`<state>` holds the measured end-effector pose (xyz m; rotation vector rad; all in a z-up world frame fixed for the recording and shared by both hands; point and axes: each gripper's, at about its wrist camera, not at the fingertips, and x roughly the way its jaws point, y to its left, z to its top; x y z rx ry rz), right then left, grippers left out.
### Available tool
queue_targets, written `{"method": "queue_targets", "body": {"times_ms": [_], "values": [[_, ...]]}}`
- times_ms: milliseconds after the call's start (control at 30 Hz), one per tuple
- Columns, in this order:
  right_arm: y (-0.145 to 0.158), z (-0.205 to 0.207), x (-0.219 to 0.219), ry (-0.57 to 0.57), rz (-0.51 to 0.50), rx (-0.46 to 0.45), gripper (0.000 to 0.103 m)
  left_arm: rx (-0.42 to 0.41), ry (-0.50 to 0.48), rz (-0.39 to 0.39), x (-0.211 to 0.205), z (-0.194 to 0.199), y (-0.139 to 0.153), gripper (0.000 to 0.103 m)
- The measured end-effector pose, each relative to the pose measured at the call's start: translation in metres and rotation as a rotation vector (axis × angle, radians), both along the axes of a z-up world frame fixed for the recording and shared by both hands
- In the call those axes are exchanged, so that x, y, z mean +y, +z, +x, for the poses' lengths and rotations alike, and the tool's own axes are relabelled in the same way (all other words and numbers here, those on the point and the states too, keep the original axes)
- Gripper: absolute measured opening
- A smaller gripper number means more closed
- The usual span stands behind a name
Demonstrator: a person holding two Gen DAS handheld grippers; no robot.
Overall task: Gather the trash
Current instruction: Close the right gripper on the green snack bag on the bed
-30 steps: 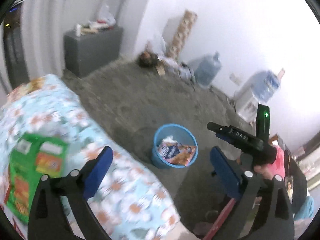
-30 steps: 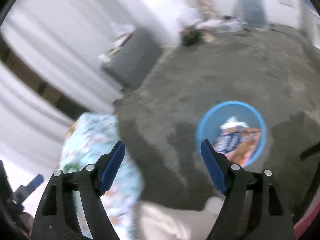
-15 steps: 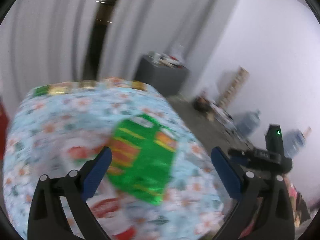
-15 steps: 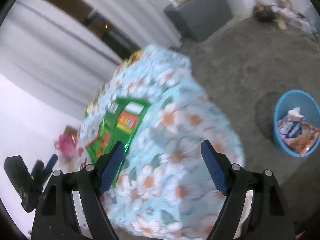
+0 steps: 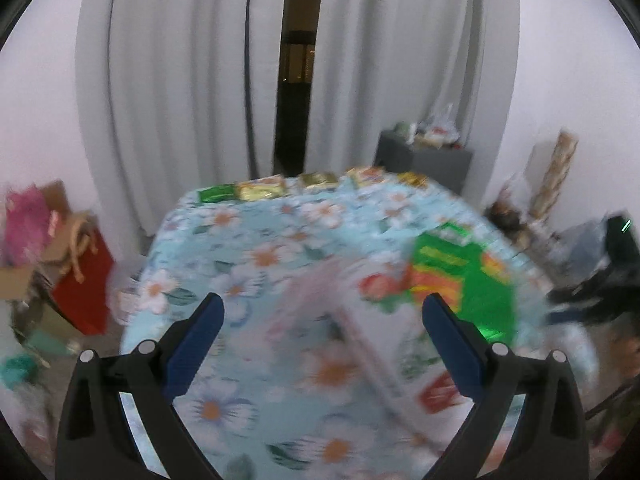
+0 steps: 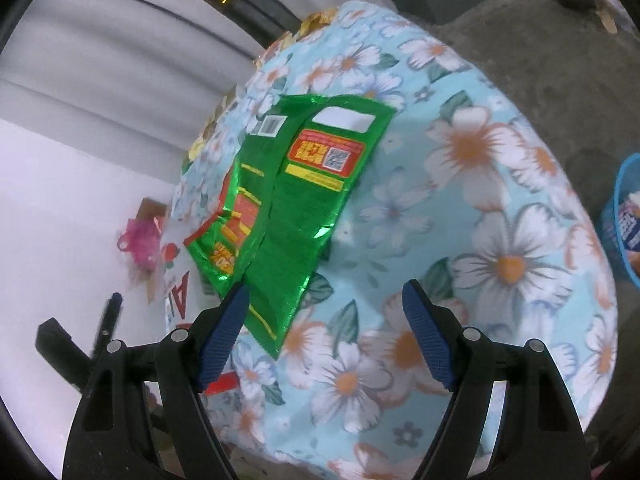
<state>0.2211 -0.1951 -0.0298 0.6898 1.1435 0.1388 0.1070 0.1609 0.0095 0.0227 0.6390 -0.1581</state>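
Bench [image 6: 500,208] draped in a blue floral cloth carries a flattened green snack wrapper [image 6: 304,200], lying toward its left side with its long axis running away from the right tool [image 6: 326,334]. That tool hovers just short of the wrapper's near end, jaws wide and holding nothing; the wrapper sits ahead and slightly left of it. The left tool [image 5: 320,344], also wide and empty, sees the wrapper [image 5: 464,280] off to its right, so the right hand seems nearer. A blue bin [image 6: 622,216] waits on the floor, right of the bench.

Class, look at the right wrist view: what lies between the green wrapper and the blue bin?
Only flowered tablecloth and bare floor separate the green wrapper from the blue bin.
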Motion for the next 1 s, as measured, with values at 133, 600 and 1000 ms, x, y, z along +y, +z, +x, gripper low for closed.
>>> {"method": "queue_targets", "body": {"times_ms": [133,600,1000], "values": [[-0.005,0.009,0.002,-0.010,0.018,0.013,0.074,-0.010,-0.009,0.161,-0.006,0.010,-0.020,0.092],[-0.026,0.033,-0.003,-0.055,0.156,0.052,0.068,0.070,0.018,0.233,0.001,0.044,-0.056,0.050],[-0.041,0.043,-0.016,-0.090,0.290,0.068,0.063,0.127,0.043,0.114,0.015,0.057,-0.062,0.017]]}}
